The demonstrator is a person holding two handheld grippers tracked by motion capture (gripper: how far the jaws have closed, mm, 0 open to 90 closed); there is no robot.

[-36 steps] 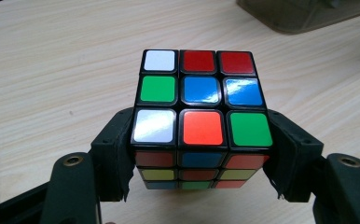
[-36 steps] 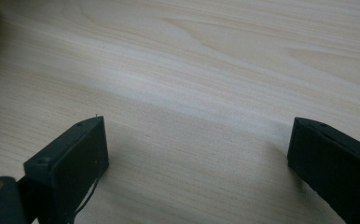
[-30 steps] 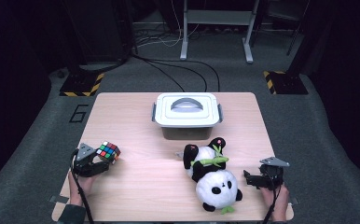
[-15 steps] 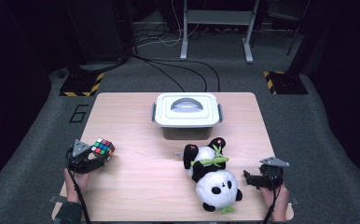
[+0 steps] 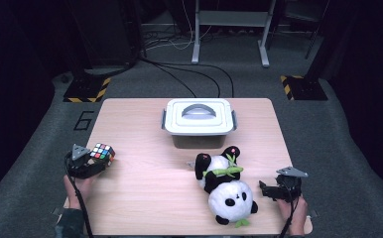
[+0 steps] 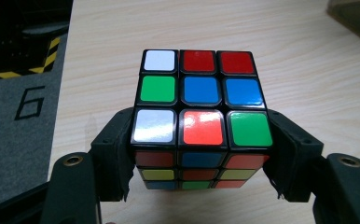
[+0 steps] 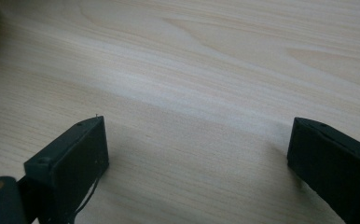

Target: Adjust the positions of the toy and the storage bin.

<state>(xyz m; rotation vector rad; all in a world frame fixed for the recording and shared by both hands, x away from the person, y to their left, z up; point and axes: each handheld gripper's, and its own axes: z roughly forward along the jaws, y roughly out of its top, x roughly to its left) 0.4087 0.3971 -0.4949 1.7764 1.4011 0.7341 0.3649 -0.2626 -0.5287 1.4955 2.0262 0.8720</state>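
A scrambled puzzle cube (image 5: pixel 102 151) with coloured stickers sits between the jaws of my left gripper (image 5: pixel 100 158) at the table's left edge. In the left gripper view both black pads press on the sides of the cube (image 6: pixel 199 121), so the left gripper (image 6: pixel 200 128) is shut on it. My right gripper (image 5: pixel 265 190) rests near the front right of the table, just right of a plush panda (image 5: pixel 226 191). In the right gripper view the right gripper (image 7: pixel 199 133) stands wide open over bare wood.
A white lidded box (image 5: pixel 198 116) with a grey handle stands at the back middle of the wooden table (image 5: pixel 140 198). The panda lies on its back with a green bamboo sprig across it. Dark floor, cables and a metal stand lie beyond the table.
My left gripper has carried the cube to the left, toward the table's left edge. The right gripper, the panda and the box have not moved.
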